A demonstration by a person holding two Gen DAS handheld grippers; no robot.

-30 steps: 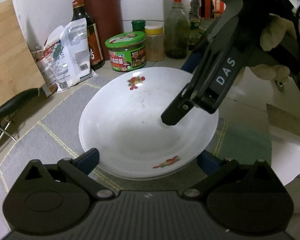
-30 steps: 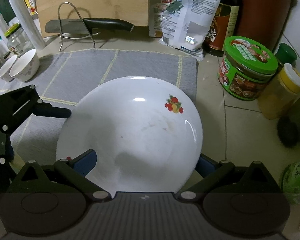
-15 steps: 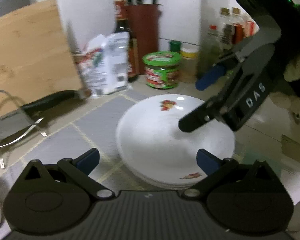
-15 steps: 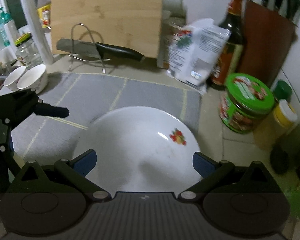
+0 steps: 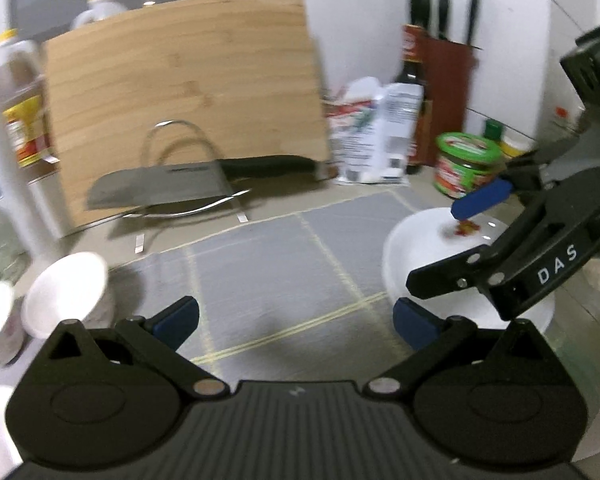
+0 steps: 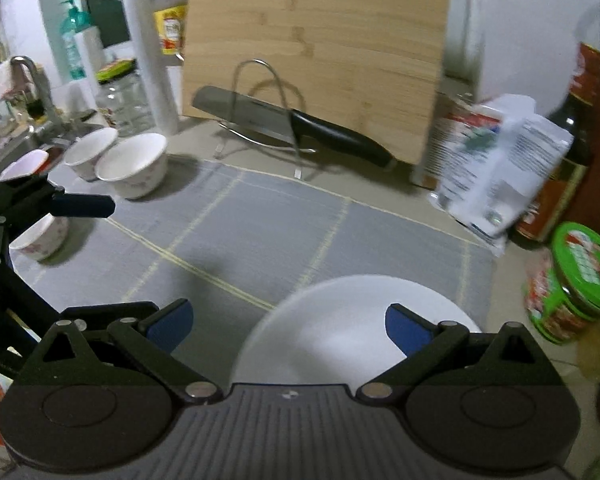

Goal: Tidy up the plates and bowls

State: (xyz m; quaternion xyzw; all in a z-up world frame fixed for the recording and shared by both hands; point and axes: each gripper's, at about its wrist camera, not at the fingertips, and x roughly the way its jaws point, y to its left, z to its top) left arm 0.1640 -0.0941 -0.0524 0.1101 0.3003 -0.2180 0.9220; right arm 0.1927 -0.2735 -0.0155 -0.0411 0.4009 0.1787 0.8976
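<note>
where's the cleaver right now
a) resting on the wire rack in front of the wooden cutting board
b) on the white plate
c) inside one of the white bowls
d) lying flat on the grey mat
a: the cleaver rests across the wire rack, in front of the upright wooden cutting board.

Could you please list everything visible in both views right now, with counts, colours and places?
plate: one, white with a fruit print, on the mat's right end
bowls: at least four, white, off the mat's left end
mat: one, grey with yellow lines, on the counter
board: one, wooden, upright at the back
cleaver: one, steel with black handle, on a wire rack before the board
jar: one, green lid, right of the plate
bag: one, white, beside a dark bottle
knife block: one, brown, back right corner
left tool: open, empty, over the mat
right tool: open, empty, above the plate
</note>
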